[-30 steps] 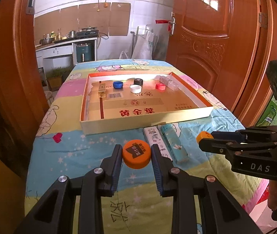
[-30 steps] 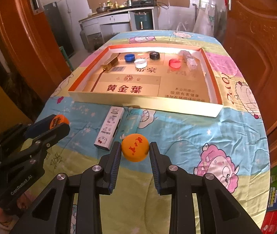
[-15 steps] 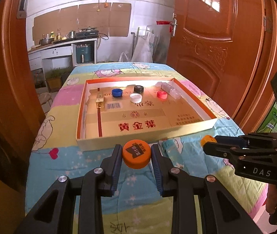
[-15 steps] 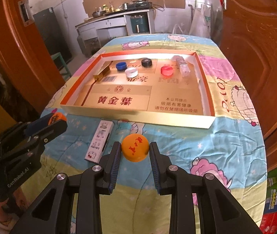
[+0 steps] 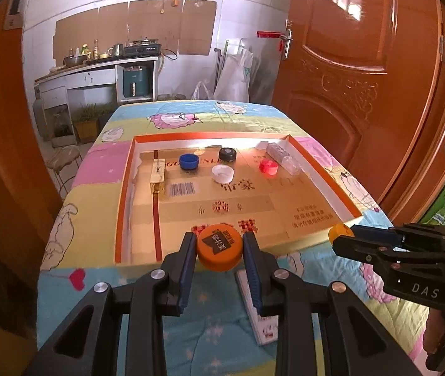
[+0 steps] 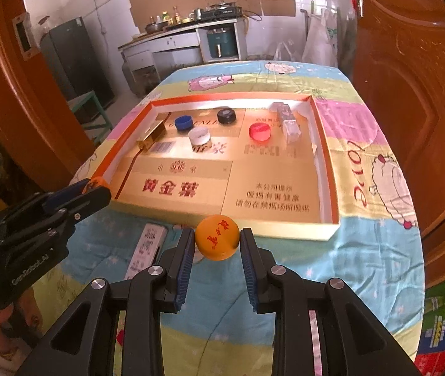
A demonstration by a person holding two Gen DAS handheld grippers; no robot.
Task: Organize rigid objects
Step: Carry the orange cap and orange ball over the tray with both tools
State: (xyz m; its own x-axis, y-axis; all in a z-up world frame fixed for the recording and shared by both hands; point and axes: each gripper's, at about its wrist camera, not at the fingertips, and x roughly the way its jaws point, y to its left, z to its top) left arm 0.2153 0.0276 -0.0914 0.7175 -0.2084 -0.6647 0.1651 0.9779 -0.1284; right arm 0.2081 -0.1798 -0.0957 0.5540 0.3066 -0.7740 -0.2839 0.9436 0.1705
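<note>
My left gripper (image 5: 219, 252) is shut on an orange bottle cap (image 5: 219, 247) and holds it above the near edge of the shallow gold box lid (image 5: 122, 206). My right gripper (image 6: 217, 241) is shut on an orange ball (image 6: 217, 237) just in front of the lid's near wall (image 6: 285, 233). In the lid lie a blue cap (image 5: 188, 160), a black cap (image 5: 227, 154), a white cap (image 5: 222, 174), a red cap (image 5: 268, 166), a clear case (image 5: 283, 158) and a gold lighter (image 5: 157, 177). Each gripper shows in the other's view, the right one (image 5: 341, 235) and the left one (image 6: 97, 185).
A white printed lighter (image 6: 147, 247) lies on the cartoon-print cloth (image 6: 376, 250) before the lid; it also shows in the left wrist view (image 5: 261, 329). Wooden doors (image 5: 363, 62) flank the table. A kitchen counter (image 5: 97, 65) stands behind.
Both grippers have moved forward towards the lid, each keeping its orange object. The teal lighter beside the white one has dropped out of view.
</note>
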